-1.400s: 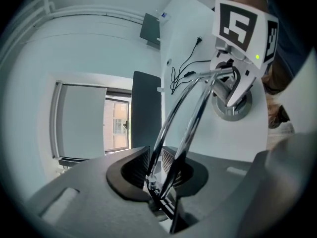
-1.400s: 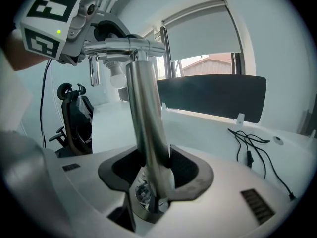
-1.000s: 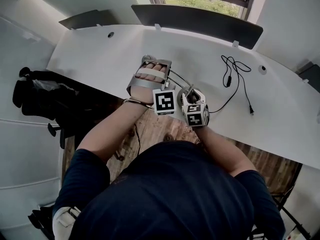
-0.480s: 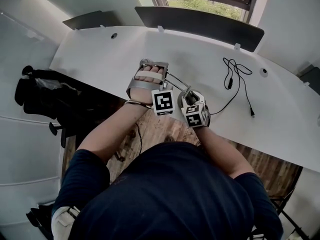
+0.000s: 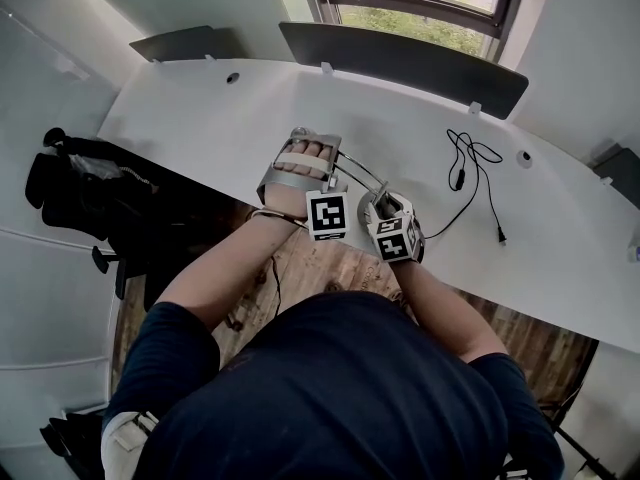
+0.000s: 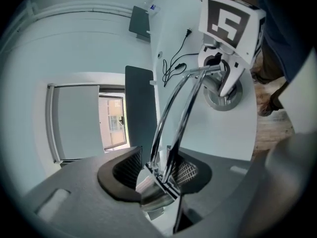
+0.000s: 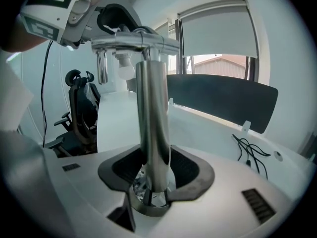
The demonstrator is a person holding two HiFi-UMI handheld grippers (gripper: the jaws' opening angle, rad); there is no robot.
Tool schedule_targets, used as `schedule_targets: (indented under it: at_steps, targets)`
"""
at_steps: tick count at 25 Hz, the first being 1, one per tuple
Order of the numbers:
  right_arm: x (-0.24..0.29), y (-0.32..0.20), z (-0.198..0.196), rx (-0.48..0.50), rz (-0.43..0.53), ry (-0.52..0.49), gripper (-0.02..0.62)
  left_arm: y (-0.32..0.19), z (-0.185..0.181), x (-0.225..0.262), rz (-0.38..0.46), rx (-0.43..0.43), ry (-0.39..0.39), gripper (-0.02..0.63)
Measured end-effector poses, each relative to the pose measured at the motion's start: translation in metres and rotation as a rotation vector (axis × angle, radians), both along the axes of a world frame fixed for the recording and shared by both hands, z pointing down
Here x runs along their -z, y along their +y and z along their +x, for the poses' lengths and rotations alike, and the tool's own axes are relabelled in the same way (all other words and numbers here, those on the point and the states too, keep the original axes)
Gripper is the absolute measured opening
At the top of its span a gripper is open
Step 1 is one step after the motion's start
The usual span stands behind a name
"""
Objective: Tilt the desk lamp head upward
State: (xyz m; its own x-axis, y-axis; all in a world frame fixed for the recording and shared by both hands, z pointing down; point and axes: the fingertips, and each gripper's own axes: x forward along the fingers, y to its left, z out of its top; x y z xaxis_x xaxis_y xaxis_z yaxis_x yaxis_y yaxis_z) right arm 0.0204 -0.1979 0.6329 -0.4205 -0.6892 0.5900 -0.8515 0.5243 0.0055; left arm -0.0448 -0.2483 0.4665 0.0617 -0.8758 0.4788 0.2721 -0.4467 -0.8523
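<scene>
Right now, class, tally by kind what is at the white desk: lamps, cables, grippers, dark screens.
lamp: 1
cable: 1
dark screens: 2
grippers: 2, left gripper and right gripper; the left gripper's jaws have just been opening, lamp between them
total: 6

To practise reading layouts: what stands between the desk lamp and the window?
A dark panel along the far edge of the desk; the right gripper view shows it behind the desk lamp, below the window.
</scene>
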Motion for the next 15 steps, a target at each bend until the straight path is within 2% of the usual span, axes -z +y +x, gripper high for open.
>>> schedule_targets:
  at_steps: [6, 12, 15]
  targets:
    - [0.026, 0.008, 0.003, 0.010, 0.048, -0.009, 0.175, 0.011, -0.006, 0.004, -0.023, -0.013, 0.068, 0.160]
    - [0.029, 0.011, 0.007, -0.001, 0.042, 0.003, 0.173, 0.009, -0.013, -0.005, -0.044, -0.011, 0.102, 0.160]
    - [0.027, 0.013, 0.006, 0.007, 0.044, 0.018, 0.146, 0.011, -0.012, -0.003, -0.027, -0.037, 0.117, 0.158]
